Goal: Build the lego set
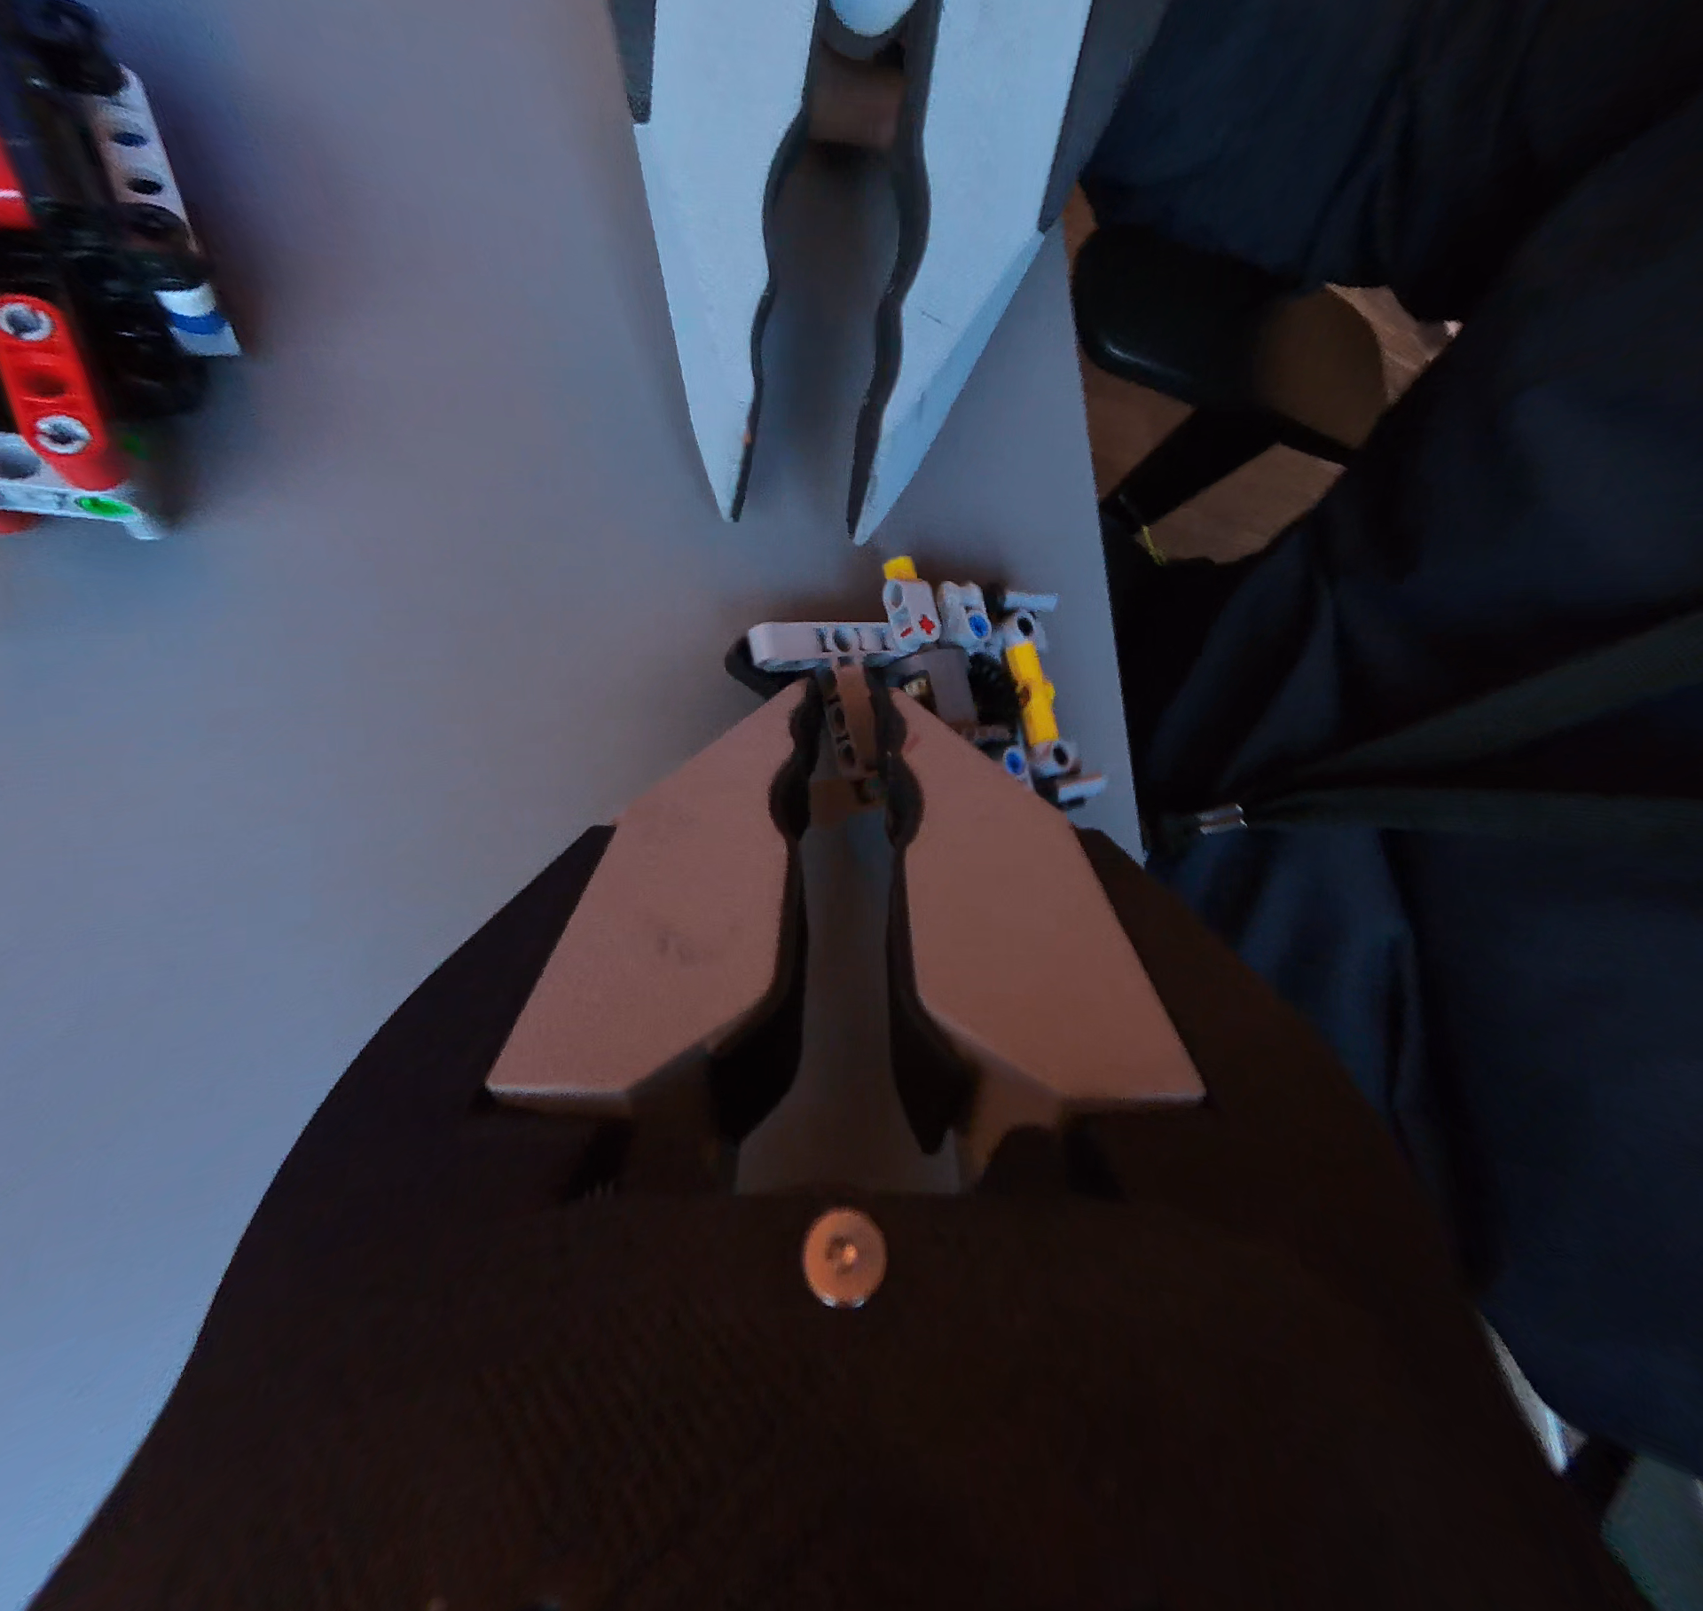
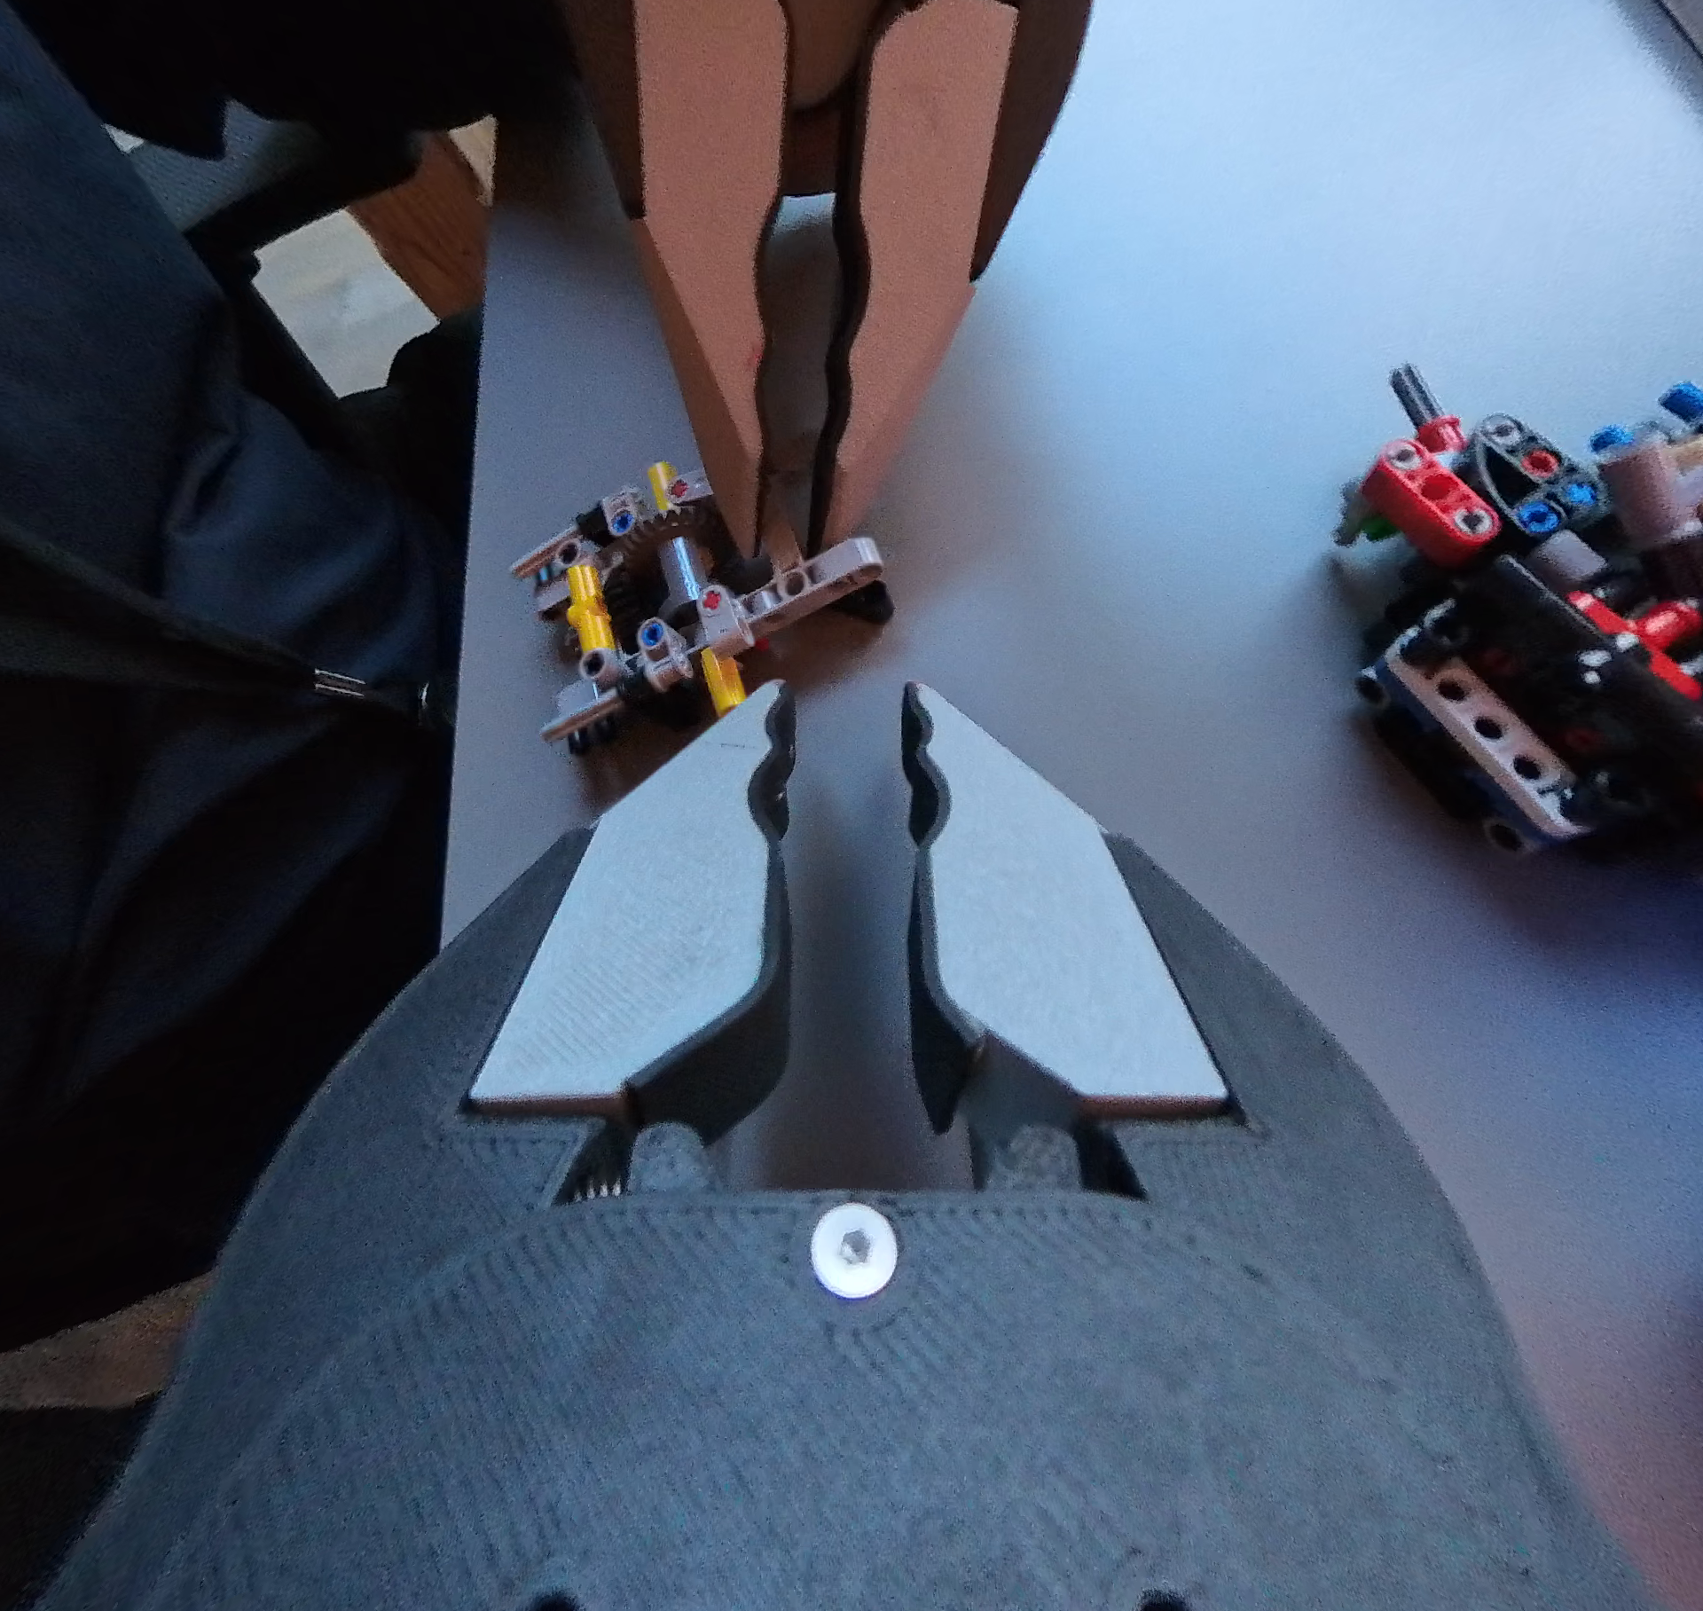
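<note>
Left wrist view: I see my left gripper (image 1: 843,737) clamped on a thin grey beam (image 1: 846,723) of the small toy-brick assembly (image 2: 687,599) at the table edge (image 1: 1110,645). My right gripper (image 2: 843,710), jaws apart and empty, hovers just beside it. I judge it light, rigid plastic, knobbly, liable to unclip; that beam seems the best hold.

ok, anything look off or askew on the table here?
One thing: the small grey and yellow brick assembly sits right at the table edge, beside the person's dark clothing. The left gripper is shut on one of its grey beams. The right gripper is open and apart from it. No visible damage.
</note>
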### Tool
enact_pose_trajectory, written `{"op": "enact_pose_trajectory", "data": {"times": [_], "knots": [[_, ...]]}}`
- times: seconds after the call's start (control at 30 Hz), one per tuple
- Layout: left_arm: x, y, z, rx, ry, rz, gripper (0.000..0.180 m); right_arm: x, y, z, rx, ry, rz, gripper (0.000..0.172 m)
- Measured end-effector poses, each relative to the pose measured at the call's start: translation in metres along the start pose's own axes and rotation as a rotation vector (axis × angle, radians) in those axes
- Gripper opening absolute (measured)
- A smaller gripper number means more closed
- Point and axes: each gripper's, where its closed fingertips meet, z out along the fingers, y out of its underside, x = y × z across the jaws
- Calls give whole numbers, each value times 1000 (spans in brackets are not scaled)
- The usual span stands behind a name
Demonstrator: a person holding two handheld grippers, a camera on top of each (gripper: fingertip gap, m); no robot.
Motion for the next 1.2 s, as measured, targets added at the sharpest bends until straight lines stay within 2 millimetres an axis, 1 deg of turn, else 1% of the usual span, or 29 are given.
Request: {"op": "enact_pose_trajectory", "data": {"times": [0.07, 0.13, 0.23, 0.3, 0.37, 0.4, 0.5, 0.53, 0.6, 0.67, 0.73, 0.83, 0.9, 0.93, 1.03, 1.1, 1.2], "knots": [[1, 3, -4, -7, 16, 2, 9, -5, -3, 2, 1, -19, -37, 22], [2, 4, -10, -2, 27, 6, 9, -5, -5, 7, -14, -14, -71, 24], [0, 11, -18, -23, 23, 8, 8, 3, -4, 16, -74, 44, -152, 24], [-2, 16, -22, -33, 24, 0, 8, 9, -3, 19, -137, 86, -252, 22], [-2, 20, -24, -44, 34, -4, 8, 15, -7, 22, -163, 129, -361, 20], [-2, 21, -24, -43, 42, -9, 8, 14, -9, 24, -170, 116, -402, 17], [-5, 22, -22, -41, 48, -26, 7, 2, -9, 29, -191, 5, -458, 18], [-6, 23, -21, -46, 47, -28, 8, 1, -8, 30, -206, -11, -467, 17], [-6, 24, -20, -47, 47, -24, 10, 1, -7, 31, -207, -28, -466, 5], [-7, 23, -20, -48, 30, -12, 15, 2, -7, 30, -199, -30, -437, 5], [-11, 20, -21, -45, -17, 12, 24, 10, -8, 27, -191, 15, -391, 5], [-18, 11, -27, -19, -105, 77, 27, 18, -9, 20, -153, 21, -231, 5], [-25, -3, -35, 37, -207, 147, 27, 15, -15, 15, -92, -48, -87, 5], [-24, -10, -39, 59, -244, 193, 27, 14, -19, 13, -59, -83, -25, 4], [-13, -25, -43, 108, -293, 317, 24, 14, -29, 7, 16, -153, 103, 4], [-10, -29, -39, 107, -332, 389, 22, 11, -33, 6, 50, -208, 176, 4], [-9, -27, -31, 61, -380, 489, 20, 4, -40, 3, 93, -309, 265, 4]]}}
